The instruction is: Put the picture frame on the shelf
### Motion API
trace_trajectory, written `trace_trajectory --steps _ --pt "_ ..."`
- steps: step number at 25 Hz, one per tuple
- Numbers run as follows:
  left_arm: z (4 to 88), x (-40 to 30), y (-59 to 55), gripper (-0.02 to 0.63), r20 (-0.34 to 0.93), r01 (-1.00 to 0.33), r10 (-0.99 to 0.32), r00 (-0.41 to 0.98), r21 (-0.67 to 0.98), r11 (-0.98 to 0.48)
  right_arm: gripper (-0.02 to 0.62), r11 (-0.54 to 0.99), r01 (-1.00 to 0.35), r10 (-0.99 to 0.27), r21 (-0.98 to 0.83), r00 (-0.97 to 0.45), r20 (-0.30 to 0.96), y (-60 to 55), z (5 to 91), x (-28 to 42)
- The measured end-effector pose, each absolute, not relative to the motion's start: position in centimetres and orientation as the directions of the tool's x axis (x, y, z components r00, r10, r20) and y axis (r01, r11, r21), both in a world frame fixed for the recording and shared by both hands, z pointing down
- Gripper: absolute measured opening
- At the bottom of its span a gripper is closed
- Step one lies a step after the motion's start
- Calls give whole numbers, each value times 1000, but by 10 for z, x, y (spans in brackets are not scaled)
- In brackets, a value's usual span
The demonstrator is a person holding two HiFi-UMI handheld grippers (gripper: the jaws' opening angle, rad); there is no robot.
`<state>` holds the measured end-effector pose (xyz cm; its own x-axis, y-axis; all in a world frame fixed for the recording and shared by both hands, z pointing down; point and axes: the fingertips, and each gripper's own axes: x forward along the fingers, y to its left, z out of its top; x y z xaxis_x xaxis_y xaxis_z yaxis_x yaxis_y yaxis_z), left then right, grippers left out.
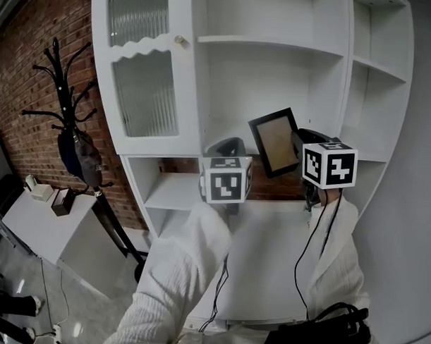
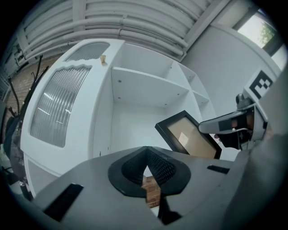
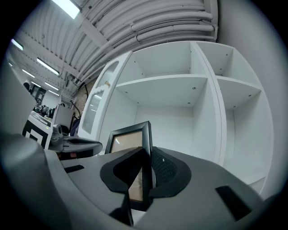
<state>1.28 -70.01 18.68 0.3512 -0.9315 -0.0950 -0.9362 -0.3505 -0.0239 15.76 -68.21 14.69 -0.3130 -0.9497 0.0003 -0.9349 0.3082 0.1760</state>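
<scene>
One gripper carries the load. The right gripper [image 3: 145, 157] is clamped on the picture frame [image 3: 128, 139], pinching its right-hand edge low down. In the right gripper view the frame shows nearly edge-on, rising out of the jaws at picture centre. The left gripper [image 2: 146, 155] has its jaws together with nothing between them; only brick shows through the slit below the tips.

Frame location: in the air at the centre of the head view, in front of the middle bay of the white shelf unit [image 1: 229, 83]. It rests on no board. Its tan panel side faces the head camera. The long axis is near upright but leaning, top tipped toward the upper left.

Relation that matters: the open bay sits straight ahead of the right gripper, beyond the frame and under the shelf board [image 3: 166, 83] in the upper middle of that view. The bay floor is hidden behind the grippers in the head view, so I can't tell the clearance down to it. The left gripper sits lower left of the frame, near it but apart, so the right hand does the placing.

My read: push forward into the bay, square the frame up, bottom edge down first. Risk: the pinch is on one edge only, so the frame could swing in the jaws on contact.
</scene>
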Motion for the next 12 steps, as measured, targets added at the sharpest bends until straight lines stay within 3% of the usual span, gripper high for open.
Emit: trace_trajectory --steps 12 --pt "166 16 -738 8 -105 -943 -937 333 -32 -331 75 331 -931 -942 155 -336 -5 -726 127 155"
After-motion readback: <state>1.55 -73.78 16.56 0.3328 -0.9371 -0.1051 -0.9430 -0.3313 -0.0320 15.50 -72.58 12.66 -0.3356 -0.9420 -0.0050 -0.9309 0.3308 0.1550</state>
